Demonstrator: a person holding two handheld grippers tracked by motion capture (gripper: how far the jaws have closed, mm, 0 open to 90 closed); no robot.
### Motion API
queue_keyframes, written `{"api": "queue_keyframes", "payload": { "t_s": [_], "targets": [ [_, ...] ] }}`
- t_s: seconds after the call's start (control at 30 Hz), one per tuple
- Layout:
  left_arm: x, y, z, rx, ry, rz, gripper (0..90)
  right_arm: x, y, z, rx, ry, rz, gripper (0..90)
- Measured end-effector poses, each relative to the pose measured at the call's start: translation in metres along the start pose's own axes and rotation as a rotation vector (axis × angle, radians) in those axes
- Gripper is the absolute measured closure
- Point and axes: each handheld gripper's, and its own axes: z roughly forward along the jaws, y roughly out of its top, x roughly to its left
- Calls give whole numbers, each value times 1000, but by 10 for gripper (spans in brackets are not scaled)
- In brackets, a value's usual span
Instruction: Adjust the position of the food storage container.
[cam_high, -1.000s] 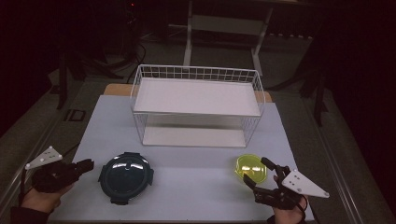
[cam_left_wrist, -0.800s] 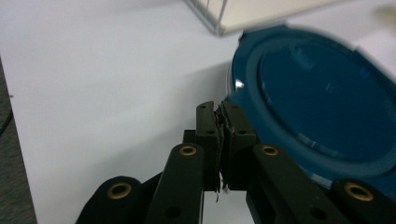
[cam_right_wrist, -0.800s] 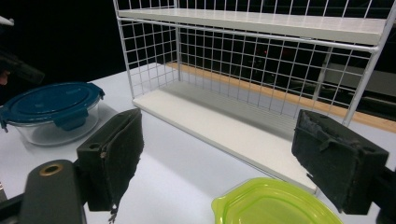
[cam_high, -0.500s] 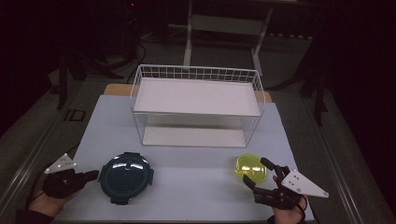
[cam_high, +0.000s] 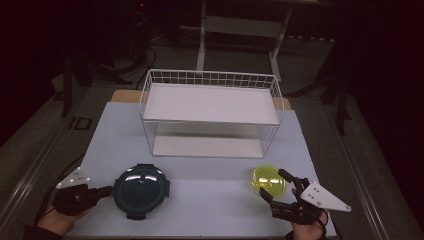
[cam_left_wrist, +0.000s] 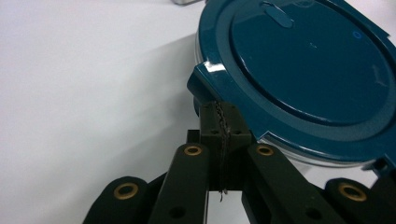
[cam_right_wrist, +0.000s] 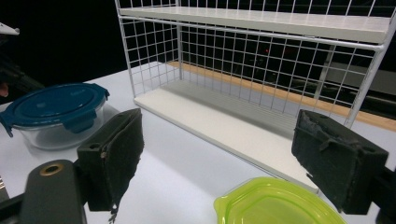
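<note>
A round glass container with a dark blue clip lid sits near the table's front left. My left gripper is shut, its tips against the container's left side. In the left gripper view the closed jaws meet just under a latch tab of the blue lid. A yellow-green lid lies flat at the front right. My right gripper stands open beside its near edge. Seen from the right gripper, the wide-apart pads frame the green lid, with nothing between them.
A white two-level wire rack stands mid-table behind both objects; both its shelves look bare. The pale table mat lies between container and green lid. Dark floor and stands surround the table.
My left gripper has slid right along the front edge until its tips reached the blue-lidded container. The right gripper and green lid stay put.
</note>
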Motion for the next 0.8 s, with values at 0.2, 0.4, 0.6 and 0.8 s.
{"api": "queue_keyframes", "payload": {
  "t_s": [0.2,0.4,0.6,0.8],
  "targets": [
    [-21,6,10,22,-62,44,888,0,0,0,0,2,1,164],
    [-28,8,17,20,-75,48,887,0,0,0,2,3,-1,164],
    [-29,9,12,7,-100,43,885,-1,0,-1,-1,0,2,164],
    [-33,11,12,17,-91,44,887,0,0,0,1,3,0,165]
  ]
}}
